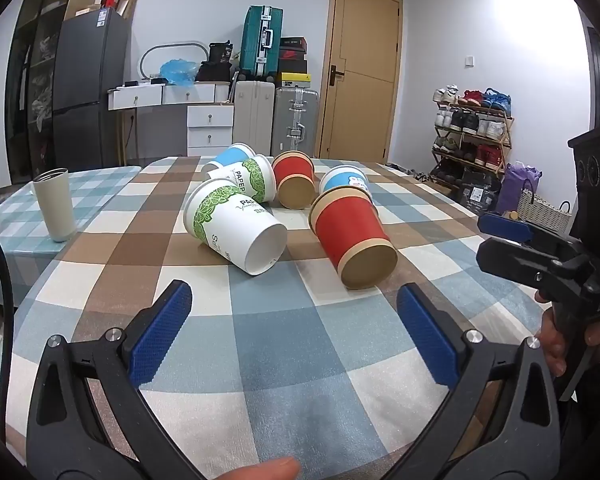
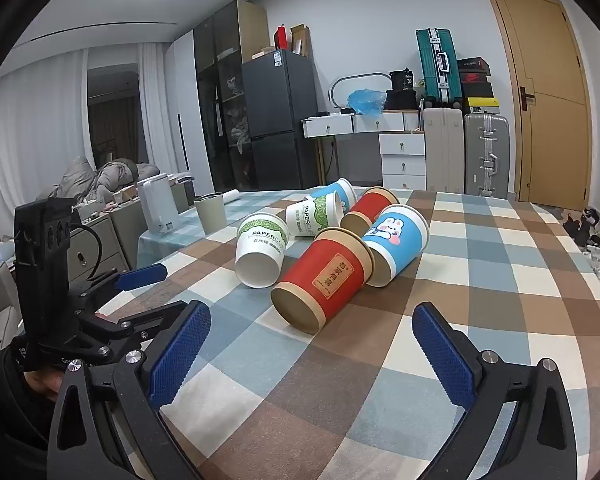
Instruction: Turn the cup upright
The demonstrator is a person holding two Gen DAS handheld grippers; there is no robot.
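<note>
Several paper cups lie on their sides in a cluster on the checked tablecloth. Nearest are a red cup [image 1: 350,236] [image 2: 322,276] and a white cup with green leaves [image 1: 234,226] [image 2: 260,250], bases toward me. Behind them lie a second white-green cup [image 1: 246,178] [image 2: 314,214], a second red cup [image 1: 294,180] [image 2: 370,210] and two blue cups [image 1: 346,180] [image 2: 398,242]. My left gripper [image 1: 294,302] is open and empty, short of the cups. My right gripper [image 2: 312,322] is open and empty, just short of the red cup; it also shows in the left wrist view [image 1: 512,240].
A beige tumbler [image 1: 54,204] [image 2: 211,213] stands upright at the table's left side. A white kettle [image 2: 158,208] stands further left. The table [image 1: 284,344] extends toward me. Fridge, drawers, suitcases and a shoe rack stand behind the table.
</note>
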